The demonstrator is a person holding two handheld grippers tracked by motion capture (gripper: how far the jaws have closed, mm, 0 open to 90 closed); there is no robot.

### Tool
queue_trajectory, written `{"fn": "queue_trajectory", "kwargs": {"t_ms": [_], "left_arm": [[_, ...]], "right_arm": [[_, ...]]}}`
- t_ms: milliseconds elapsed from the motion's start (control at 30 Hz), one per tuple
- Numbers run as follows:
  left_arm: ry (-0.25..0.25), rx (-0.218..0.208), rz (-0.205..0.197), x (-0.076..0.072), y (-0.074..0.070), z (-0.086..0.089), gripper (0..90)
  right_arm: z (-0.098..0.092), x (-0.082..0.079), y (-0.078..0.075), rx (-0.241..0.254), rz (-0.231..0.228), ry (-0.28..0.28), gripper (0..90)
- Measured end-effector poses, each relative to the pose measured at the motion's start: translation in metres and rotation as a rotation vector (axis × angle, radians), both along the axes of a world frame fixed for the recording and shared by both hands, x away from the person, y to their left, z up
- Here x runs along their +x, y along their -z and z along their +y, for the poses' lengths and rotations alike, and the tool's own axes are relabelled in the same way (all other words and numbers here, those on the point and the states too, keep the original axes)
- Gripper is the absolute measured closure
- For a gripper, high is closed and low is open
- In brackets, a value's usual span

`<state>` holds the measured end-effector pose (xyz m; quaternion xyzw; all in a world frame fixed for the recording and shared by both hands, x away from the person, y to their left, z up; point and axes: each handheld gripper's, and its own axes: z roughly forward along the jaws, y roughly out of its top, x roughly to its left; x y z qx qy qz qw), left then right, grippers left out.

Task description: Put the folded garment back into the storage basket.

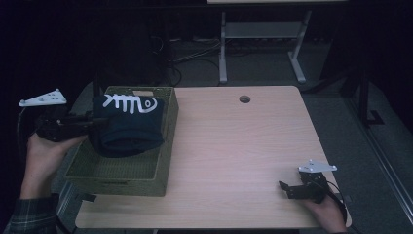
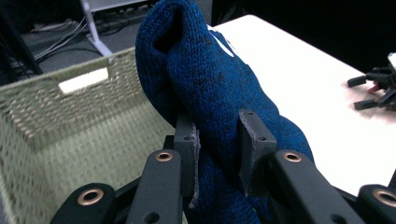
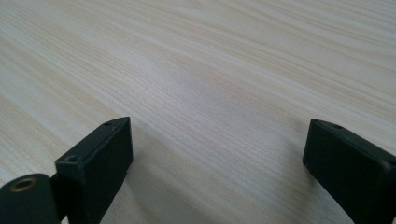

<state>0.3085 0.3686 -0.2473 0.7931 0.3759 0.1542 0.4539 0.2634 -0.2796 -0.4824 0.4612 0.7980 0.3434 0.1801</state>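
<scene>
A folded dark blue knit garment (image 1: 127,125) with a white fishbone print hangs over a green woven basket (image 1: 146,176) at the table's left. My left gripper (image 1: 95,122) reaches in from the left and is shut on the garment's edge. In the left gripper view the blue knit (image 2: 210,93) is pinched between the two pads (image 2: 188,144), with the basket (image 2: 56,121) below and behind. My right gripper (image 1: 287,190) rests low at the table's front right corner, jaws spread wide. In the right gripper view its fingertips (image 3: 100,154) frame bare wood with nothing between them.
The light wooden table (image 1: 243,146) has a round cable hole (image 1: 245,99) near its far edge. A white desk frame (image 1: 263,44) and cables stand on the dark floor behind. The far gripper (image 2: 373,88) lies on the table top in the left gripper view.
</scene>
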Motion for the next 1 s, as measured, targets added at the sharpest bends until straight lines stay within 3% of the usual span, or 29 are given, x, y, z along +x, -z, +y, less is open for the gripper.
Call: {"fn": "queue_trajectory", "kwargs": {"t_ms": [467,733,1000], "left_arm": [[0.012,0.029,0.084,-0.001,0.035,0.016,71.7],[0.029,0.062,0.146,0.014,0.057,0.012,71.7],[0.054,0.059,0.194,0.033,0.076,0.006,71.5]], "right_arm": [[0.0,0.001,0.0,-0.001,-0.001,0.006,7.9],[0.0,0.001,0.0,-0.001,-0.001,0.006,7.9],[0.0,0.001,0.0,-0.001,-0.001,0.006,7.9]]}}
